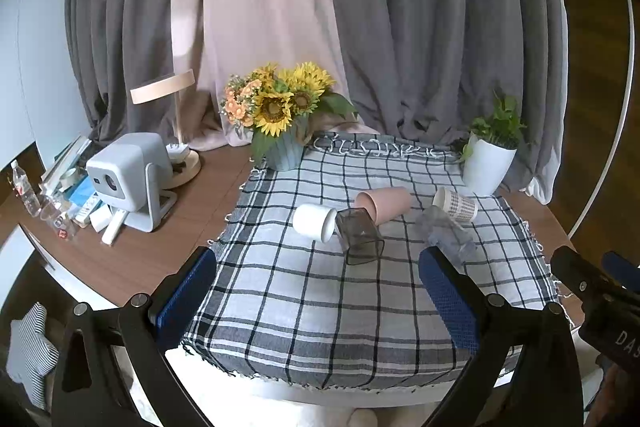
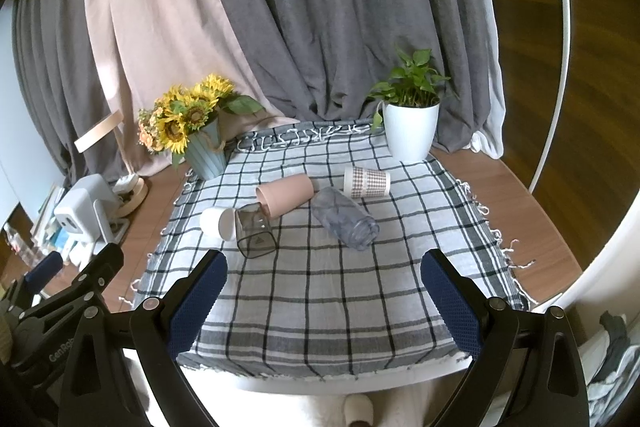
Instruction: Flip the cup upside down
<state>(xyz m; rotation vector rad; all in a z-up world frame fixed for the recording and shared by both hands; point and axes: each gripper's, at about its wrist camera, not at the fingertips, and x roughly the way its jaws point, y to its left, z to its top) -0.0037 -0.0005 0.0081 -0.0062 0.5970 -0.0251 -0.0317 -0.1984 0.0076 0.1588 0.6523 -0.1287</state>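
Observation:
Several cups lie on their sides on a checked cloth (image 1: 304, 311) (image 2: 320, 303): a white cup (image 1: 314, 221) (image 2: 218, 223), a smoky square clear cup (image 1: 359, 235) (image 2: 255, 230), a pink cup (image 1: 385, 203) (image 2: 286, 199), a bluish clear tumbler (image 1: 446, 233) (image 2: 344, 217) and a houndstooth-patterned cup (image 1: 456, 205) (image 2: 367, 182). My left gripper (image 1: 316, 291) is open and empty above the cloth's near part. My right gripper (image 2: 322, 293) is open and empty too, near the front edge; its body shows in the left wrist view (image 1: 600, 299).
A sunflower vase (image 1: 282, 115) (image 2: 198, 131) stands at the cloth's back left, a white plant pot (image 1: 488, 163) (image 2: 410, 131) at the back right. A projector (image 1: 128, 175) (image 2: 82, 211), a lamp (image 1: 176, 131) and clutter fill the wooden table's (image 1: 132, 259) left side. Curtains hang behind.

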